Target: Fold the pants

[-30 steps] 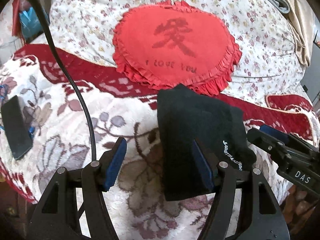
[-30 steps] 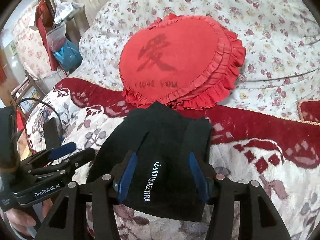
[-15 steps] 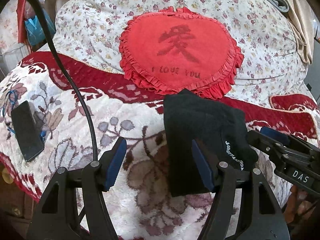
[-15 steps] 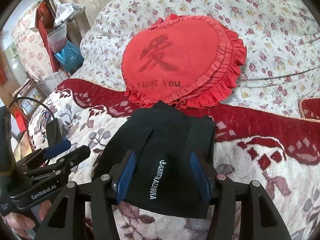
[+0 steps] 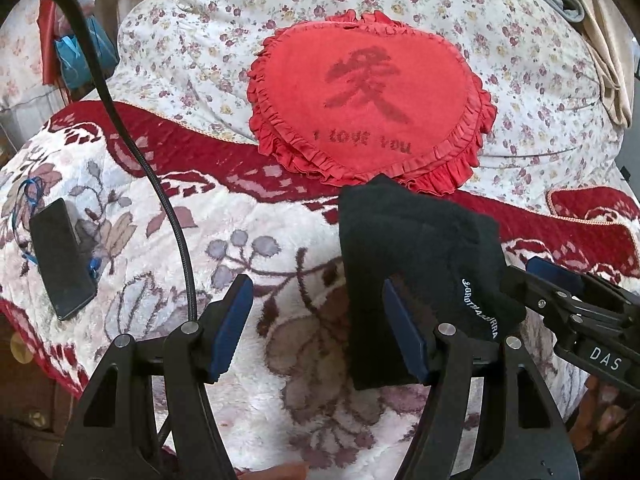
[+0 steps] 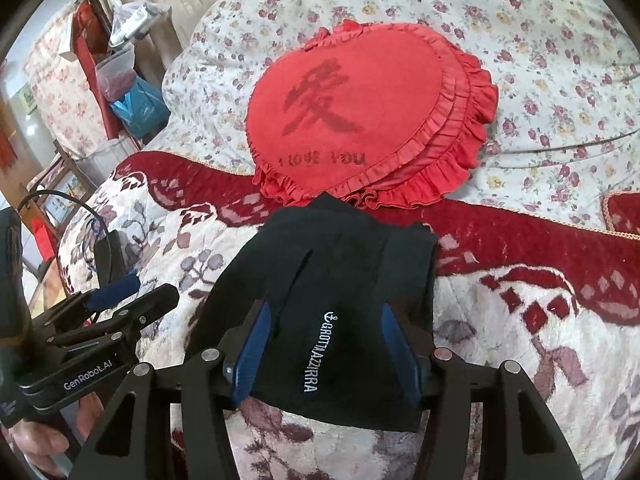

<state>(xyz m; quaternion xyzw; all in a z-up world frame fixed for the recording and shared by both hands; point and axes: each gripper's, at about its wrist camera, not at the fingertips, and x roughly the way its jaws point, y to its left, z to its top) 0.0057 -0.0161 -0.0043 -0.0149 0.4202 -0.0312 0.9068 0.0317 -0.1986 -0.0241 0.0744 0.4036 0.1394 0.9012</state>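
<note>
Both grippers — left gripper and right gripper — stand wide apart in the fingers, holding nothing. The folded black pants lie on the floral blanket, far edge touching the red heart cushion; a phone lies well left.

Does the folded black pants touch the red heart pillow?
Cannot tell. In both wrist views the pants tip overlaps the pillow frill, so neither contact nor gap shows.
</note>
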